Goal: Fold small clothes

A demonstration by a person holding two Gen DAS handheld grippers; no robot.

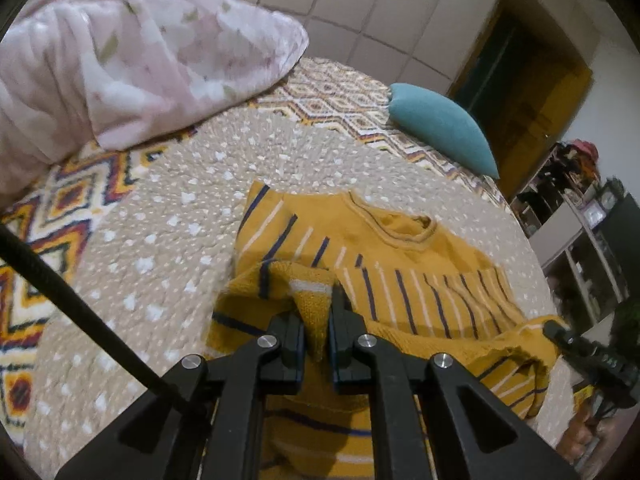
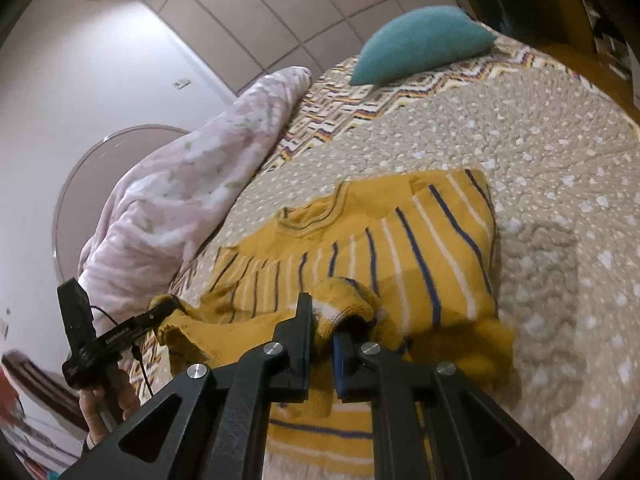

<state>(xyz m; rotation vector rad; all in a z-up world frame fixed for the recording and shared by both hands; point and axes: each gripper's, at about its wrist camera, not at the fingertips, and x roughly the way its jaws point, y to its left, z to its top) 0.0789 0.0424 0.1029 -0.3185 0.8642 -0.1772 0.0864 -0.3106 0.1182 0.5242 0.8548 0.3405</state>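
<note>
We saw the left gripper and the right gripper each pinching the yellow sweater on the bed. Only the right view showed a bunched-up spot in the cover.

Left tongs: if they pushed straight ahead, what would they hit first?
Probably the striped sweater they already pinch; the left tongs point across its spread body. Beyond lies the quilt.

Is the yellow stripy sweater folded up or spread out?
Partly folded: the sweater lies on the bed with its bottom edge lifted and doubled over by the left tool and right tool.
</note>
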